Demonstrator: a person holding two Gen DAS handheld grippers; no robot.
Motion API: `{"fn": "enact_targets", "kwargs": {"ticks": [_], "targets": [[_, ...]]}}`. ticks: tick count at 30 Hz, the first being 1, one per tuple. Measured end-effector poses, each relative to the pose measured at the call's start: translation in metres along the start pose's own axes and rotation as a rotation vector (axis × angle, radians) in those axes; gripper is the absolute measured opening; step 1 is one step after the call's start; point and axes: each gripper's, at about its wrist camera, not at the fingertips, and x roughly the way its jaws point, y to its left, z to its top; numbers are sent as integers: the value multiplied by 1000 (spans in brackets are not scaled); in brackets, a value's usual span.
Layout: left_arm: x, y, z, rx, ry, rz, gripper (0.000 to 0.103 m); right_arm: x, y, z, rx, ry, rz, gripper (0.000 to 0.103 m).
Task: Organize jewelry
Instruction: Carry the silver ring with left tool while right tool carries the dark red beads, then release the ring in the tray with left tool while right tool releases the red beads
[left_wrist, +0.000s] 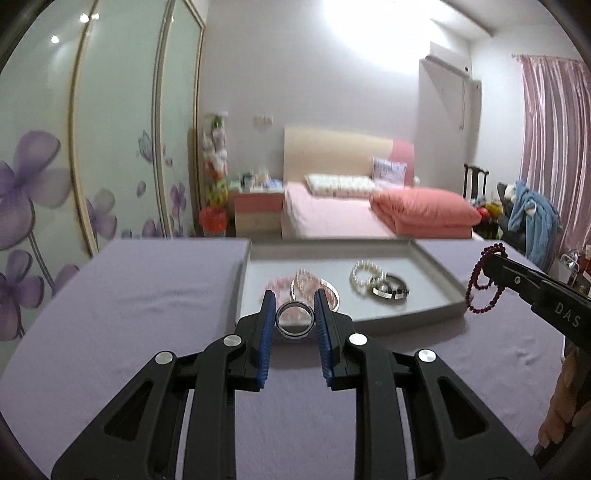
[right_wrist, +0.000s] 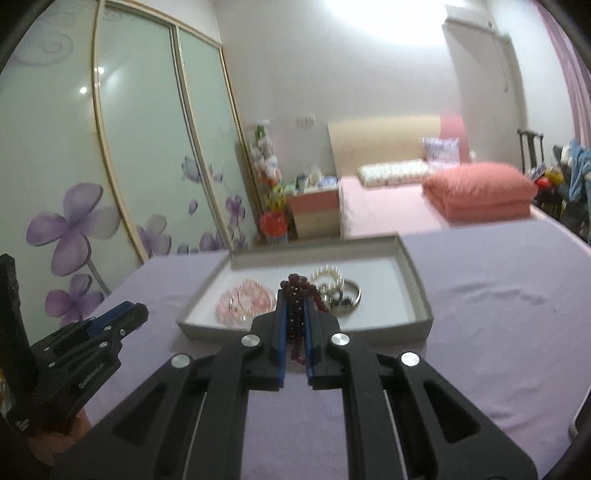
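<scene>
The left gripper (left_wrist: 294, 319) pinches a silver bangle (left_wrist: 294, 320) between nearly closed fingers, above the purple bench (left_wrist: 147, 295) just near of the grey tray (left_wrist: 439, 269). The right gripper (right_wrist: 295, 317) clamps dark red beads (right_wrist: 295, 295). Best carry each over an open tray patch, clear of the pearl bracelet (left_wrist: 365, 275), then lower before releasing.

Ahead of me a lilac cloth (left_wrist: 147, 295) covers the near surface. Beyond it, at the far wall, stands a bed (left_wrist: 332, 218) in pink sheets with a folded coral quilt (left_wrist: 424, 214) on its right side and a pale headboard (left_wrist: 336, 151). Left of the bed sits a small nightstand (left_wrist: 256, 210). Frosted wardrobe doors (left_wrist: 110, 147) with purple flowers fill the left. Pink curtains (left_wrist: 554, 147) hang far right.
</scene>
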Motion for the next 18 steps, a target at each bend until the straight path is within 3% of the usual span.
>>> {"fn": "enact_targets", "kwargs": {"ticks": [9,18], "targets": [[-12,-6,7,14,-109,40,22,-29,19,7,-96,-179,-88,9],[-15,-8,5,18,-135,69,23,-19,22,11,-128,-204,-134,9]]}}
